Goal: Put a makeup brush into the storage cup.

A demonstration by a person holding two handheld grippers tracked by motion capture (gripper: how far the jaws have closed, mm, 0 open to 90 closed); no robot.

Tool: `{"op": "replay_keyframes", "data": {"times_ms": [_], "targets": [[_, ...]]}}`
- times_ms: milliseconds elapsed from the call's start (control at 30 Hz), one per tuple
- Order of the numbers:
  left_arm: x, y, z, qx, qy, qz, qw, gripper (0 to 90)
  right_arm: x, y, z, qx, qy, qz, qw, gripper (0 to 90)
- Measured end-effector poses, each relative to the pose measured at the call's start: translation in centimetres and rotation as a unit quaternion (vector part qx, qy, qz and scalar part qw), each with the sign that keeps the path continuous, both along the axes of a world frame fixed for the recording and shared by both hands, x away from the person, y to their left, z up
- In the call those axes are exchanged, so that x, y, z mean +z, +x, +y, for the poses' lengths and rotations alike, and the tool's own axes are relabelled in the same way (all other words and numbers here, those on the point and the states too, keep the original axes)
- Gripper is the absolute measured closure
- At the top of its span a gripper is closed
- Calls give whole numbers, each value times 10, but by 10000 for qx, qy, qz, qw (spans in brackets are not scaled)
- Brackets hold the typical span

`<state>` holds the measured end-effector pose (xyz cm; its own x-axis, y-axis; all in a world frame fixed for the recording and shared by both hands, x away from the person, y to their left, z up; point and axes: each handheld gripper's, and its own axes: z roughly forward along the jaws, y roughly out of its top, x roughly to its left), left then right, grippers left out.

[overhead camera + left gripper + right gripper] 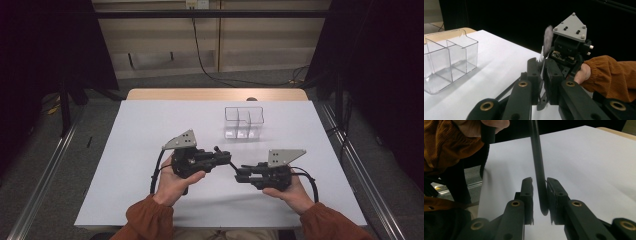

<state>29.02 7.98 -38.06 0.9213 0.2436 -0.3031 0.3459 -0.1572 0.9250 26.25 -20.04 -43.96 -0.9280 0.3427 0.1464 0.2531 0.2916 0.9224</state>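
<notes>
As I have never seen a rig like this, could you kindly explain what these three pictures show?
A person sits at a white table and holds a hand-operated gripper in each hand. The high view looks down from above. The other two pictures come from cameras riding on each gripper, looking along its black jaws. A clear divided box stands on the table. The left gripper has its jaws shut on a slim brush with a fluffy grey head. The brush's dark handle runs between the jaws of the right gripper, which stand slightly open, with a gap beside the handle.
</notes>
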Motion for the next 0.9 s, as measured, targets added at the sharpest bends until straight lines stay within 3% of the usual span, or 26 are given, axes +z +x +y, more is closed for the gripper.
{"op": "replay_keyframes", "data": {"times_ms": [133,267,467,567,633,733,900], "targets": [[1,0,1,15,65,-17,10000,840,-1,0,0,-43,-37,93,9999,592],[2,0,3,76,64,1,10000,841,2,1,-2,-162,-19,164,9997,381],[5,2,9,122,78,-27,9999,840,6,3,-8,-363,136,192,9991,216],[6,3,11,186,190,-41,9996,840,7,3,-9,-410,187,233,9987,139],[8,3,12,199,223,-44,9995,840,7,4,-8,-482,135,249,9984,46],[11,4,12,158,328,-89,9993,840,8,3,-9,-712,53,189,9973,33],[19,4,16,157,473,-79,9987,840,11,5,-15,-880,252,218,9956,20]]}}
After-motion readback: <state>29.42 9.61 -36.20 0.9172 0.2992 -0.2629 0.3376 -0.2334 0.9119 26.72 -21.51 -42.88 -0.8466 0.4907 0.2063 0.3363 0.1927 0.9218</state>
